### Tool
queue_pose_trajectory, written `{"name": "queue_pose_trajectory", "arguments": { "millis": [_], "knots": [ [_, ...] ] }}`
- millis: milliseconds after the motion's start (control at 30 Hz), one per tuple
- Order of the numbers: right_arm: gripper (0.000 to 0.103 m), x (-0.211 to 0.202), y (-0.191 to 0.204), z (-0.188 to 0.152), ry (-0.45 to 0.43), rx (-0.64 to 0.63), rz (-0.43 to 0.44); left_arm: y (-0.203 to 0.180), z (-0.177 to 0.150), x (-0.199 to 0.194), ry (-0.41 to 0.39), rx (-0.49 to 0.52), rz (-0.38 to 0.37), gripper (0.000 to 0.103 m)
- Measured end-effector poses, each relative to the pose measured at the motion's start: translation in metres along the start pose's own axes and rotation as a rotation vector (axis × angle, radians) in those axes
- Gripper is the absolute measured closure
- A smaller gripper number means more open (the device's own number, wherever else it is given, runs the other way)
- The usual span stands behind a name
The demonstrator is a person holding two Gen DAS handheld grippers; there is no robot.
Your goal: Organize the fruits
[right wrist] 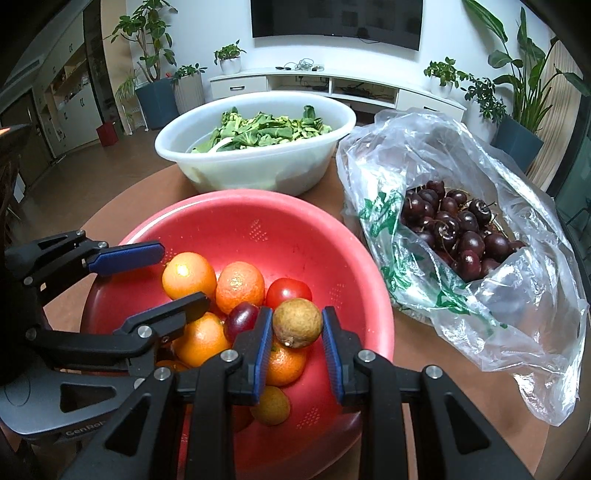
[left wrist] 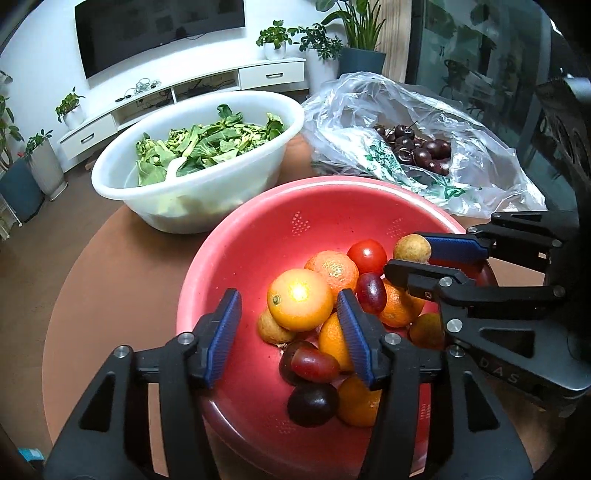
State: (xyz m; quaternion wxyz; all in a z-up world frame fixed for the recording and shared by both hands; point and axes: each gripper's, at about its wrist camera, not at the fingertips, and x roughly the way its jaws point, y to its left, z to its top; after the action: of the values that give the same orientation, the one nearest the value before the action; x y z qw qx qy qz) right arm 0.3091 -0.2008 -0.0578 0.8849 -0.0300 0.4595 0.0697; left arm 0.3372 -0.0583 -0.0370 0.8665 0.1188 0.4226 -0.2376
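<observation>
Both blue finger pads (right wrist: 264,354) of the right gripper (right wrist: 297,325) are clenched on a small brownish round fruit (right wrist: 297,322), which sits between them just above the other fruit in the red colander (right wrist: 236,221). Over the left half of that colander the left gripper (left wrist: 290,314) hangs with its jaws apart and nothing pressed between its pads; a shiny orange (left wrist: 300,304) shows in the gap beyond them, untouched as far as the left wrist view tells. Piled in the colander are several oranges and tangerines, a red tomato (right wrist: 288,292), a few dark red grape-like fruits (left wrist: 371,288) and more of the small brown fruits (left wrist: 275,328). Behind it on the round brown table (left wrist: 110,266) stands a white basin (right wrist: 255,162) full of green leaves (right wrist: 266,129). To the right of the colander, just beside it, lies a crumpled clear plastic bag (right wrist: 517,295) with green print, open at the top and holding a heap of dark cherries (right wrist: 458,229). Farther back are a low white cabinet (right wrist: 332,83), a wall-mounted television (right wrist: 336,18) and several potted plants (right wrist: 229,59).
</observation>
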Motion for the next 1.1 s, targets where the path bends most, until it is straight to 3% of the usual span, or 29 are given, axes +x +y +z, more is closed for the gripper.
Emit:
{"name": "queue_pose_trajectory", "arguments": {
  "millis": [200, 333, 500, 633, 833, 1000, 1100],
  "knots": [
    [0.073, -0.001, 0.001, -0.001, -0.001, -0.006, -0.002, 0.000, -0.002, -0.004, -0.006, -0.001, 0.005, 0.049],
    [0.073, 0.000, 0.001, -0.001, 0.000, -0.001, -0.005, 0.001, -0.005, -0.011, -0.016, -0.015, 0.009, 0.041],
    [0.065, -0.006, 0.002, -0.002, -0.012, 0.008, -0.001, 0.000, -0.008, -0.026, -0.035, -0.021, 0.023, 0.038],
    [0.050, -0.014, 0.000, -0.002, -0.033, 0.025, -0.010, 0.002, -0.012, -0.044, -0.069, -0.049, 0.022, 0.024],
    [0.044, -0.029, 0.001, -0.007, -0.050, 0.028, -0.001, 0.005, -0.025, -0.082, -0.158, -0.100, 0.028, 0.002],
    [0.039, -0.055, -0.004, -0.019, -0.097, 0.079, 0.017, 0.001, -0.047, -0.120, -0.228, -0.135, 0.076, 0.001],
    [0.033, -0.085, -0.005, -0.033, -0.173, 0.109, 0.023, -0.006, -0.063, -0.150, -0.274, -0.165, 0.153, 0.001]
  ]
}}
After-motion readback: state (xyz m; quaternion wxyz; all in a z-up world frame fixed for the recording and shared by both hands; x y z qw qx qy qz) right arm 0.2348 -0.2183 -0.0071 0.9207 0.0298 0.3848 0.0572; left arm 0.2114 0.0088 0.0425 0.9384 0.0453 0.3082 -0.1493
